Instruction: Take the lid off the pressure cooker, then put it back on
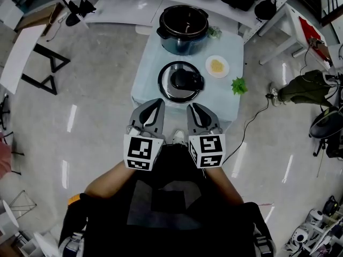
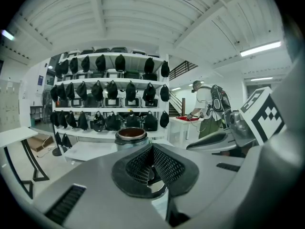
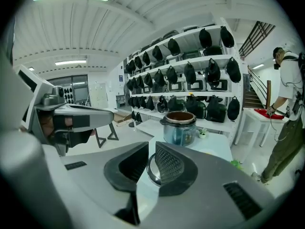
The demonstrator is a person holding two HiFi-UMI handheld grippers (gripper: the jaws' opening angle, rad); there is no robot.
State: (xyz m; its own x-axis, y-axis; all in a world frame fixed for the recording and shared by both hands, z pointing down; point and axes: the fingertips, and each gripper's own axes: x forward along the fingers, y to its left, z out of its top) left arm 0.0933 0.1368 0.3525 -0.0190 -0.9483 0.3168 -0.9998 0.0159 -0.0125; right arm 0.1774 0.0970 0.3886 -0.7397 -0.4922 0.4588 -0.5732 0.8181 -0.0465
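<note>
Lying off the open pressure cooker [image 1: 182,28], lid [image 1: 181,81] on table [image 1: 146,68]; left gripper [image 1: 156,104] together, right gripper [image 1: 193,108] barely apart, both empty; refitting likely next: grasp lid handle.

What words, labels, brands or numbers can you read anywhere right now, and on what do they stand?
No text can be read in any view.
The left marker cube and the right marker cube: black-and-white square patterns only, no words or numbers.
The pressure cooker: no label legible on its body.
The lid: any print is too small to read.
</note>
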